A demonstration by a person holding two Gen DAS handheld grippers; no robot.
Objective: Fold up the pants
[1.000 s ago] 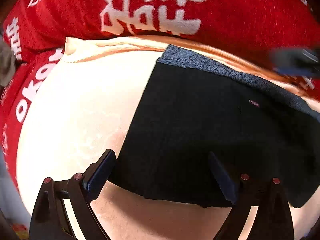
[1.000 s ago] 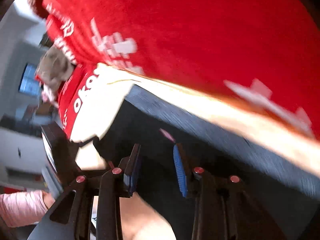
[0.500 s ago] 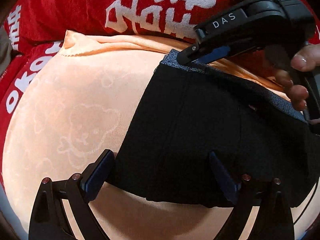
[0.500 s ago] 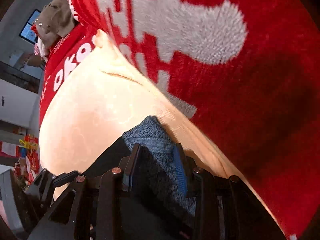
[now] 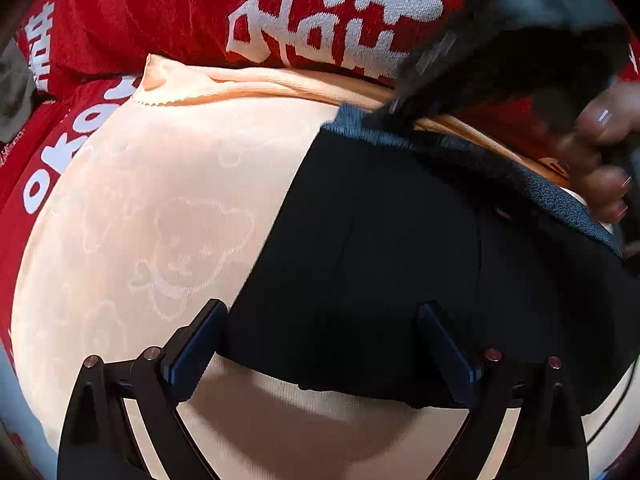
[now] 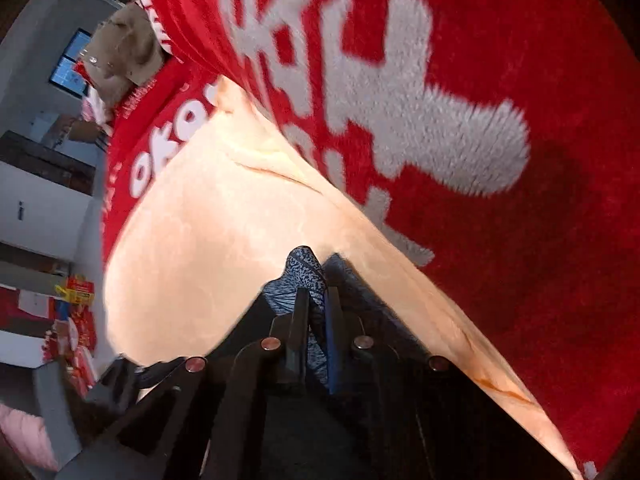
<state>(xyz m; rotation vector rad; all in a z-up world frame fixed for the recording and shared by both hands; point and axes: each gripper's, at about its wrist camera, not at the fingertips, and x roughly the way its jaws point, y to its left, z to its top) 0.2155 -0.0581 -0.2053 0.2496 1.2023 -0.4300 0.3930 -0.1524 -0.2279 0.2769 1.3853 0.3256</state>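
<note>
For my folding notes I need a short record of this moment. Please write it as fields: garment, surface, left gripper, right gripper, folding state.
garment: black pants with a speckled grey waistband, lying flat
surface: peach blanket on a red blanket with white lettering
left gripper: left gripper open, jaws wide over the near edge of the pants, nothing pinched
right gripper: right gripper shut on the waistband corner
folding state: fold not yet made

Matt black cloth pants, speckled knit waistband; smooth peach sheet; fuzzy red blanket.
</note>
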